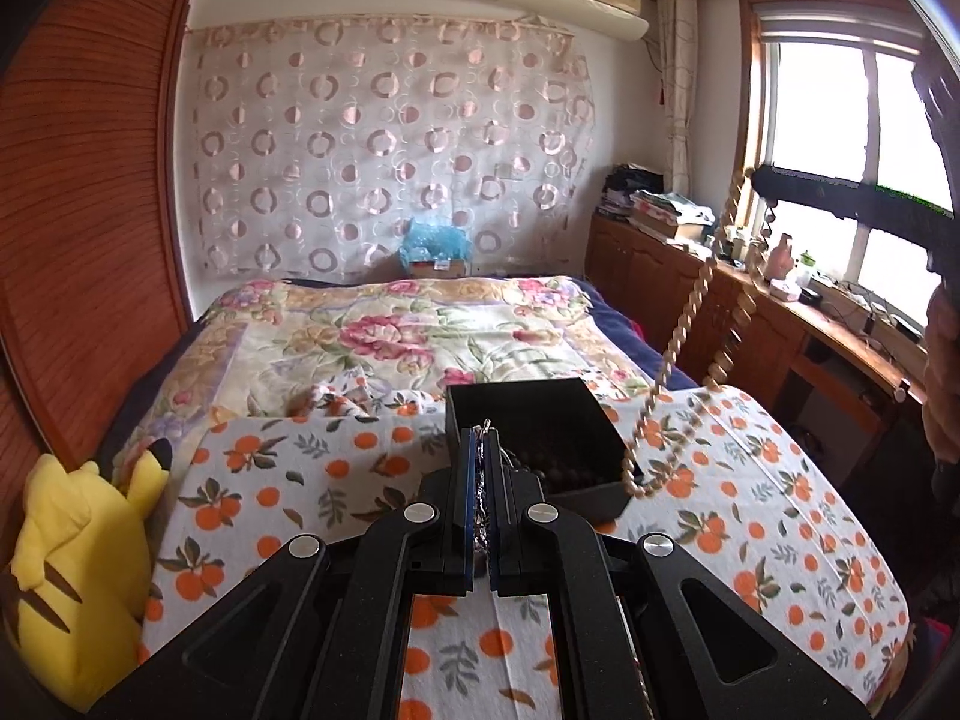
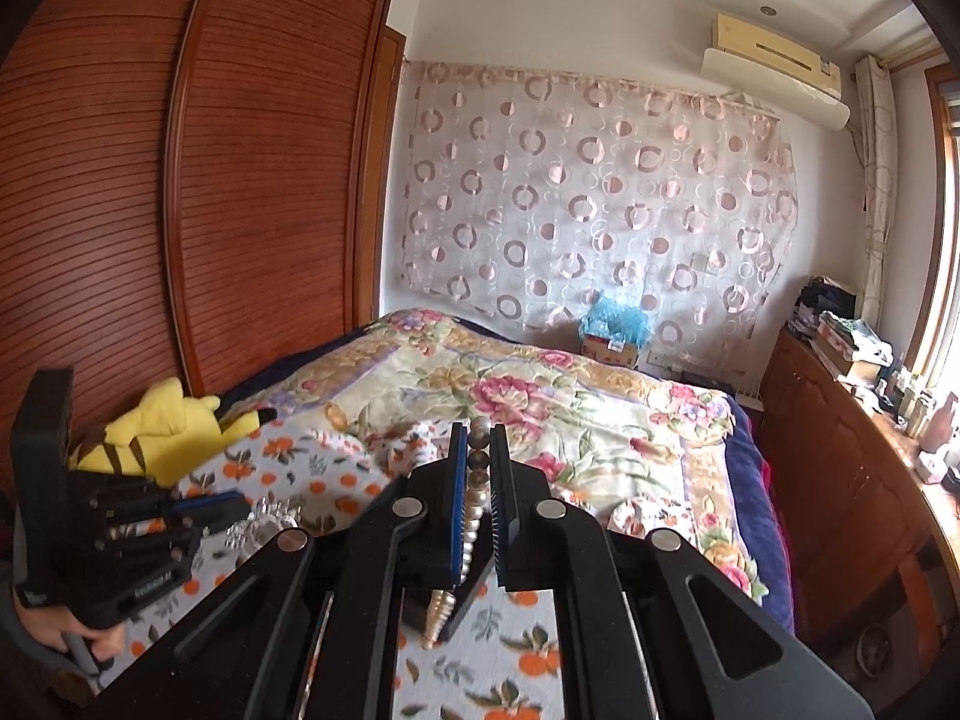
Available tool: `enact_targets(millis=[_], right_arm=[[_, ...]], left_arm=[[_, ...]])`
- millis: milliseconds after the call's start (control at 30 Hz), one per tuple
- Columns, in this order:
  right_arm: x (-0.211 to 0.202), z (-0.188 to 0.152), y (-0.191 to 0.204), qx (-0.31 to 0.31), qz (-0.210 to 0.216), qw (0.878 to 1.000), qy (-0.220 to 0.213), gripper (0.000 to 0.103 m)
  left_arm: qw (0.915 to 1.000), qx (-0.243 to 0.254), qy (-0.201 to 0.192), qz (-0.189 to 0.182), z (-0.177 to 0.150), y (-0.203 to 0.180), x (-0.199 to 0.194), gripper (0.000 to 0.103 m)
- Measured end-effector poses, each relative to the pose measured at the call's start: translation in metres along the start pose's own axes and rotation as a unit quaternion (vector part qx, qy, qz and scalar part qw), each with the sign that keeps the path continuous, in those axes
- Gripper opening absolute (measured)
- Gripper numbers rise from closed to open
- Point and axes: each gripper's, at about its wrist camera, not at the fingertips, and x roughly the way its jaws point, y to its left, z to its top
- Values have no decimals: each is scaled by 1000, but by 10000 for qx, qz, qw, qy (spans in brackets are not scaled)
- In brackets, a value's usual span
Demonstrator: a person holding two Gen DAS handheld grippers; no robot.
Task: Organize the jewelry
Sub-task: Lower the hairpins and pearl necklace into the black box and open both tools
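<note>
Pearl necklace (image 2: 474,516) pinched between right jaws

The left gripper (image 1: 480,450) points forward and somewhat downward, its two blue-padded jaws pressed almost together on a thin silver chain (image 1: 482,516). The right gripper (image 2: 478,450) is likewise tilted down, jaws clamped on a strand of pale beads (image 2: 474,516) that runs between the pads. In the right wrist view, a hand (image 2: 72,642) grips the left gripper's handle at lower left.
</note>
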Motion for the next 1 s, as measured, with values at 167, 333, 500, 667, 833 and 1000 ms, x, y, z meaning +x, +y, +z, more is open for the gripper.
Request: enact_targets(millis=[167, 333, 500, 667, 833, 1000], right_arm=[[27, 17, -5, 102, 70, 9999, 87, 8], [58, 6, -9, 220, 104, 9989, 390, 8], [86, -17, -10, 389, 173, 9961, 772, 9], [95, -34, -12, 559, 302, 9935, 941, 17], [86, -47, -13, 481, 316, 9932, 1010, 17], [75, -70, -17, 413, 327, 9918, 1167, 17]], left_arm=[[10000, 8, 18, 90, 7, 3, 10, 2], [9999, 2, 75, 146, 12, 6, 23, 2], [9997, -14, 137, 183, 15, 7, 36, 2], [9996, 19, 171, 237, 18, 4, 47, 2], [9994, 46, 201, 267, 24, -2, 62, 2], [9991, 78, 300, 280, 24, -10, 83, 2]])
